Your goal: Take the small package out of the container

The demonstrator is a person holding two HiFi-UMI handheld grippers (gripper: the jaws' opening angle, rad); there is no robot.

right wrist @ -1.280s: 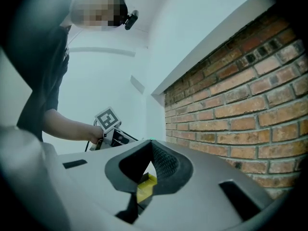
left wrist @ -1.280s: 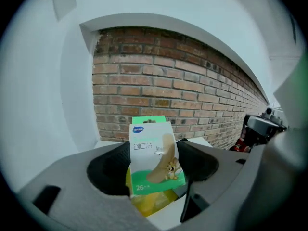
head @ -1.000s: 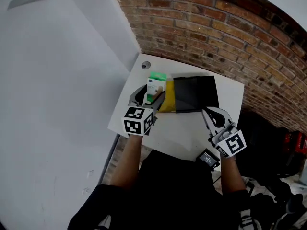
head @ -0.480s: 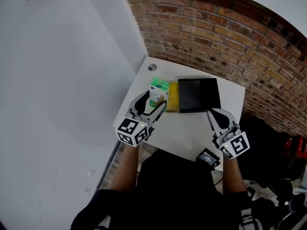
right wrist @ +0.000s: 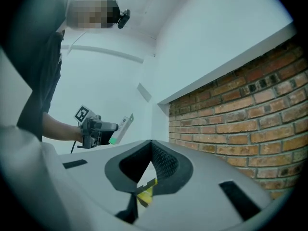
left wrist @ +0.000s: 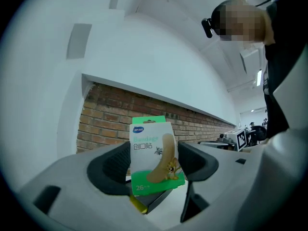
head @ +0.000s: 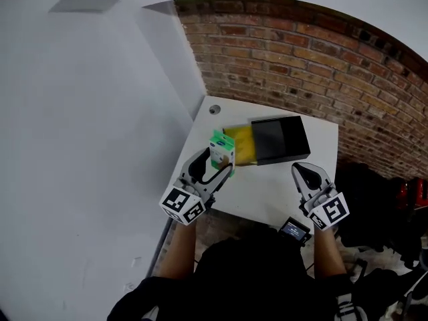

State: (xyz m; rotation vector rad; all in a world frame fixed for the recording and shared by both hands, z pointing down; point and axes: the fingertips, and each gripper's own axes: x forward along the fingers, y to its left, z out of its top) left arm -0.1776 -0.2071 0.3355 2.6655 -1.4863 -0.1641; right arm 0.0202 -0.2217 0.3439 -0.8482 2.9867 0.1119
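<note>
My left gripper (head: 215,164) is shut on a small green and white bandage package (head: 221,150), held upright above the white table (head: 267,192). In the left gripper view the package (left wrist: 153,158) stands between the two dark pads (left wrist: 113,165). Behind it lies the container (head: 281,138), a flat black box with its yellow inner tray (head: 242,146) slid out to the left. My right gripper (head: 305,173) hovers near the table's front right, its jaws shut and empty. The right gripper view shows the left gripper (right wrist: 96,129) with the package (right wrist: 121,128) off to the left.
A brick wall (head: 348,65) runs along the back of the table and a white wall (head: 100,146) stands at its left. A round cable hole (head: 214,110) sits in the far left corner. A small black device (head: 294,229) hangs at the front edge.
The left gripper has lifted the package up and drawn it away from the container's yellow tray. The right gripper has pulled back slightly from the black box.
</note>
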